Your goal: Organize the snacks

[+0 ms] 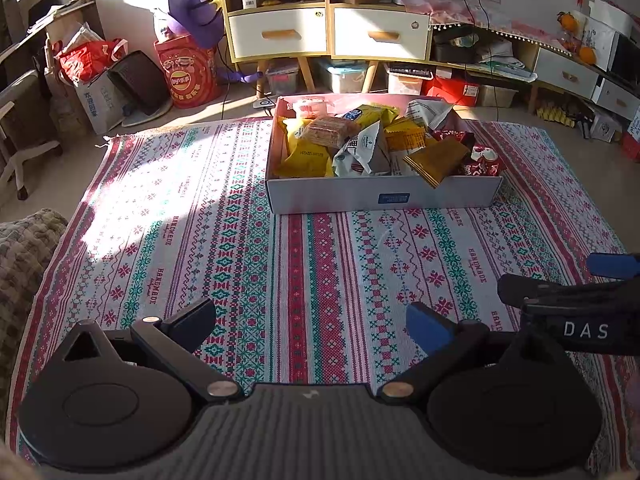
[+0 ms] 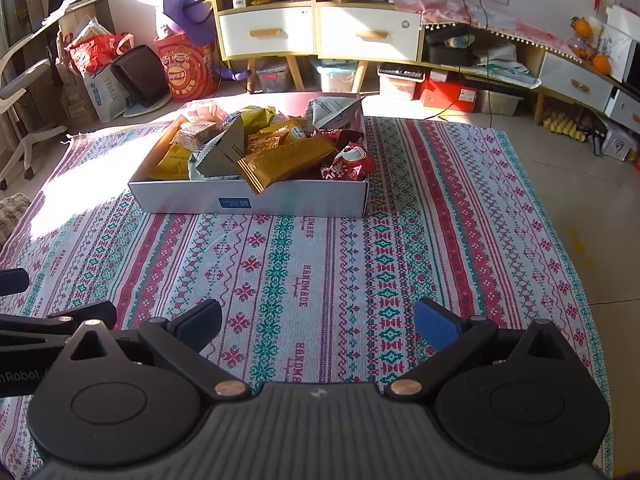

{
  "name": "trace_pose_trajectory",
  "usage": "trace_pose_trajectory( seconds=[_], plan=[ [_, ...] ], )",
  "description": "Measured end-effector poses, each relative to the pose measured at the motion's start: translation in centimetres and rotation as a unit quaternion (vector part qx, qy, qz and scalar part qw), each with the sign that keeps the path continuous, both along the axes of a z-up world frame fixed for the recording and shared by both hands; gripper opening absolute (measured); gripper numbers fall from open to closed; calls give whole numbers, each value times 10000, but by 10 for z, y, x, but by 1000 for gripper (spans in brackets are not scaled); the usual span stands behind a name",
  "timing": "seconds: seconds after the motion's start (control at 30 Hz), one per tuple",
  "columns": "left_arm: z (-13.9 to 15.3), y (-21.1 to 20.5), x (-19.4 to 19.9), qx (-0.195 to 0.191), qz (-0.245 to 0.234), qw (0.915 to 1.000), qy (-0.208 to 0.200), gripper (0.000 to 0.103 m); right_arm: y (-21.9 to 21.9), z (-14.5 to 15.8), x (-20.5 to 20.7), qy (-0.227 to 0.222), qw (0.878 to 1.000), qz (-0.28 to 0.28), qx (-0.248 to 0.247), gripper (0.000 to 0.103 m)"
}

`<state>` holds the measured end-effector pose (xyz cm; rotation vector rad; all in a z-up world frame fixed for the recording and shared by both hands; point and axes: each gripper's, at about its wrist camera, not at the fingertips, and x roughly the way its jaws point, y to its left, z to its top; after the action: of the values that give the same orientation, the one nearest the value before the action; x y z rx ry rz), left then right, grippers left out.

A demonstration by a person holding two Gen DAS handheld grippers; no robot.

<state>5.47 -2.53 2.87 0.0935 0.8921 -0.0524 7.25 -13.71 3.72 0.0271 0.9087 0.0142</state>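
both claws (image 1: 310, 322) (image 2: 318, 322) spread apart, empty, above woven patterned cloth (image 1: 320, 264); crinkly foil snack packets (image 2: 288, 162) in shallow cardboard box (image 2: 280, 200)

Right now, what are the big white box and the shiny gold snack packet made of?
The white box looks like cardboard with a smooth, matte printed skin: its walls are thin, flat and sharply folded. The gold snack packet looks like glossy plastic or foil film: it glints in the sun and has a crimped end. Whether it is foil or plastic, I cannot tell.

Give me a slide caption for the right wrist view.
Open right claw hovers over patterned rug, facing snack-filled box.
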Motion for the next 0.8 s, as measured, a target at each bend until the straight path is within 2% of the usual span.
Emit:
trace_pose_trajectory(
  seconds=[0.8],
  plan=[
    [-1, 0, 0, 1, 14, 10000, 10, 103, 1, -2, 0, 41, 10000, 17, -5, 102]
  ],
)
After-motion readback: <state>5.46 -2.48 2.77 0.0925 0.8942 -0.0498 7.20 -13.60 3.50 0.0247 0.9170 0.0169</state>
